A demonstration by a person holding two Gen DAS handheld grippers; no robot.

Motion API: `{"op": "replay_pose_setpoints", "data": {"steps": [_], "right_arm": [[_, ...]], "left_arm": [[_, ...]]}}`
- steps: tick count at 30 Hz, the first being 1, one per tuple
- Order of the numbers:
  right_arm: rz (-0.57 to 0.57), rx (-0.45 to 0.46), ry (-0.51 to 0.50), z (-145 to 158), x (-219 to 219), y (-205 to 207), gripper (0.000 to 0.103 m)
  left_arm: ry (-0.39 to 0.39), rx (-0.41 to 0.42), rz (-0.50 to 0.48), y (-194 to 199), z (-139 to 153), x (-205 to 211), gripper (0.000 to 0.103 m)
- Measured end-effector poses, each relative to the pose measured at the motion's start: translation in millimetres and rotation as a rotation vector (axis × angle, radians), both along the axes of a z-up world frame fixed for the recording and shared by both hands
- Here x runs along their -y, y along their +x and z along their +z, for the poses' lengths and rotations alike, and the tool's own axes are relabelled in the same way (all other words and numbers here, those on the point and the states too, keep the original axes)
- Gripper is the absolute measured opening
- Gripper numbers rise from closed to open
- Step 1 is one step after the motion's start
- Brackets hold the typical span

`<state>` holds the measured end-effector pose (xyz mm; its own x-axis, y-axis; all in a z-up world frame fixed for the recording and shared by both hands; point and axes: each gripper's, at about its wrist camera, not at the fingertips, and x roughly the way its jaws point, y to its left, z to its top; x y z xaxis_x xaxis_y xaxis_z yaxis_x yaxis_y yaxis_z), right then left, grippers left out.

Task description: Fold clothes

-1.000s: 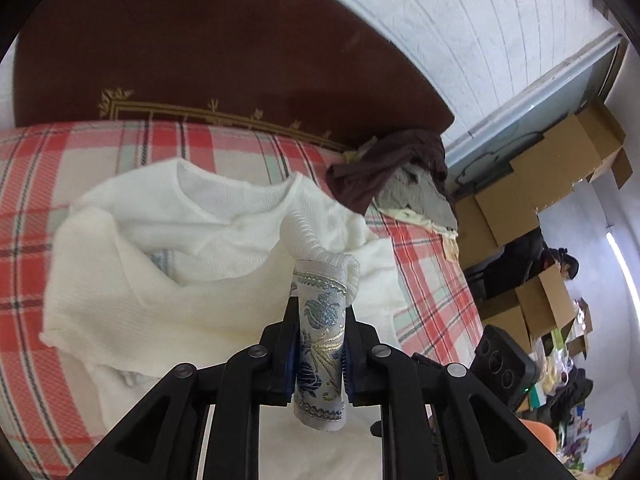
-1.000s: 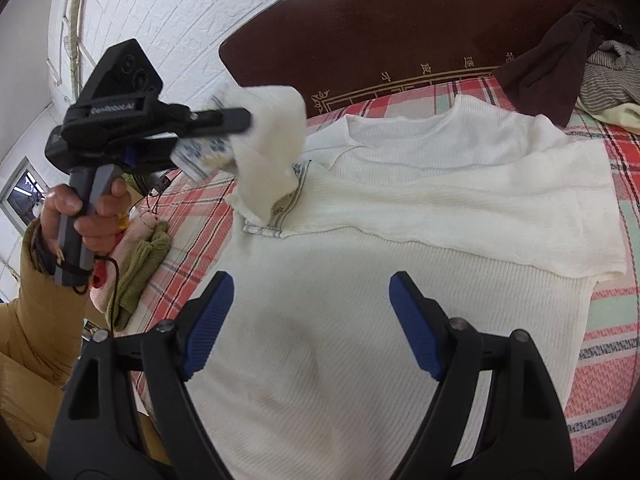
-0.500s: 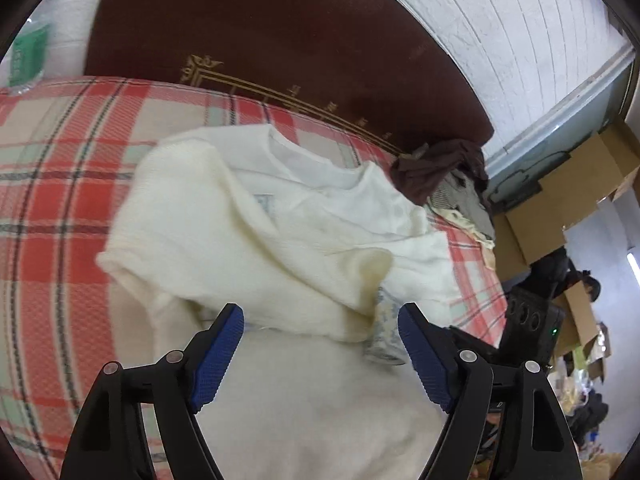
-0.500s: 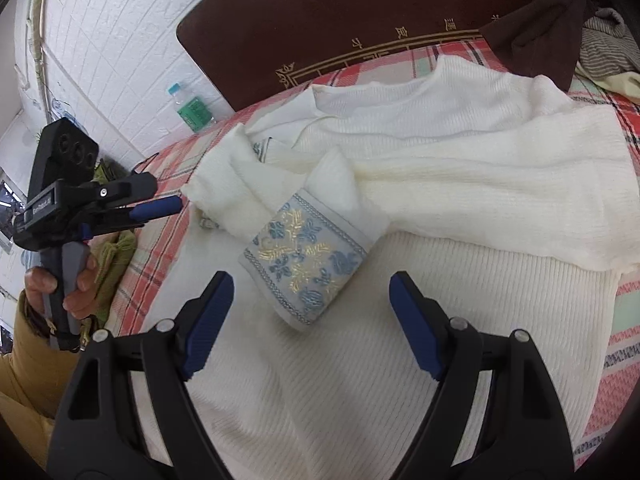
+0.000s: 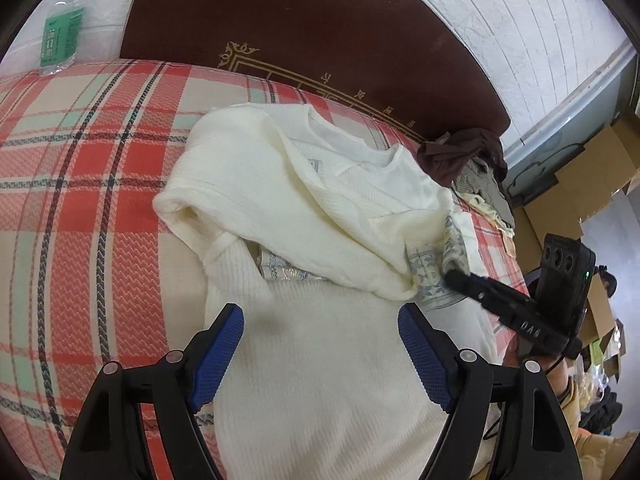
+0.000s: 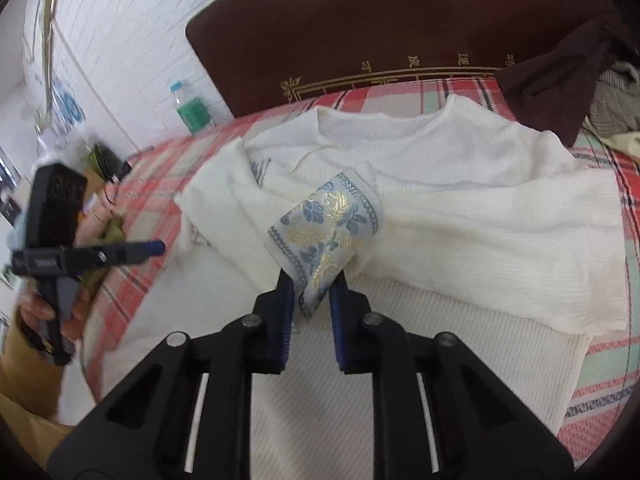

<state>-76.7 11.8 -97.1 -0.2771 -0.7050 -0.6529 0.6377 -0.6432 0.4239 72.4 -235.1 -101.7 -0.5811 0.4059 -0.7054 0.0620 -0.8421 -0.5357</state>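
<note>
A cream knit sweater (image 5: 320, 360) lies on the plaid bed, both sleeves laid across its chest; it also shows in the right wrist view (image 6: 480, 220). My right gripper (image 6: 312, 296) is shut on the blue-and-gold embroidered cuff (image 6: 324, 224) of one sleeve, and it also shows in the left wrist view (image 5: 450, 274) pinching that cuff (image 5: 426, 276). My left gripper (image 5: 320, 344) is open and empty, hovering over the sweater's body. It appears at the left of the right wrist view (image 6: 160, 246), beside the sweater's edge.
A red plaid bedcover (image 5: 80, 200) and a dark wooden headboard (image 5: 320, 32). A pile of dark and grey clothes (image 5: 464, 160) lies at the far right. A water bottle (image 6: 192, 110) stands by the wall. Cardboard boxes (image 5: 580, 184) stand beyond the bed.
My left gripper let go of the embroidered cuff, opened and drew back left. My right gripper moved forward and shut on that cuff.
</note>
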Motion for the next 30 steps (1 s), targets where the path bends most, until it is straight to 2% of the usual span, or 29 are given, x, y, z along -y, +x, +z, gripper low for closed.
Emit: {"op": "replay_pose_setpoints", "data": {"steps": [6, 8, 13, 16, 17, 18, 20, 21, 23, 24, 25, 26, 27, 30], "right_arm": [[-0.105, 0.020, -0.107, 26, -54, -38, 0.017], [-0.127, 0.042, -0.123, 26, -66, -50, 0.017], [-0.213, 0.110, -0.046, -3, -83, -69, 0.017], [-0.280, 0.103, 0.021, -16, -91, -67, 0.018], [-0.300, 0.100, 0.027, -19, -94, -65, 0.024], [-0.314, 0.103, 0.015, -21, -99, -63, 0.042], [-0.314, 0.082, 0.002, -21, -102, -55, 0.072], [-0.305, 0.065, -0.001, -21, -102, -50, 0.073], [-0.275, 0.024, 0.041, -20, -94, -44, 0.072], [-0.267, 0.013, 0.064, -21, -91, -44, 0.069], [-0.255, 0.016, 0.067, -22, -89, -47, 0.061], [-0.250, 0.021, 0.068, -23, -88, -50, 0.041], [-0.266, 0.036, 0.065, -25, -90, -55, 0.036], [-0.315, 0.081, 0.051, -29, -99, -66, 0.036]], "left_arm": [[-0.017, -0.037, -0.026, -3, 12, -8, 0.081], [-0.025, -0.040, -0.033, -8, 13, -12, 0.082], [-0.046, -0.011, -0.041, -18, 5, -23, 0.082], [-0.049, -0.005, -0.024, -15, 0, -24, 0.082], [-0.052, -0.005, -0.016, -14, -1, -24, 0.082], [-0.046, -0.003, -0.010, -11, -3, -24, 0.082], [-0.033, 0.003, 0.002, -6, -6, -22, 0.082], [-0.032, 0.008, 0.007, -3, -8, -21, 0.082], [-0.029, 0.022, 0.017, 3, -12, -21, 0.082], [-0.024, 0.027, 0.021, 6, -14, -21, 0.082], [-0.019, 0.032, 0.024, 9, -15, -20, 0.082], [-0.018, 0.034, 0.029, 12, -16, -20, 0.082], [-0.020, 0.033, 0.036, 16, -16, -20, 0.082], [-0.020, 0.023, 0.057, 29, -13, -16, 0.082]]}}
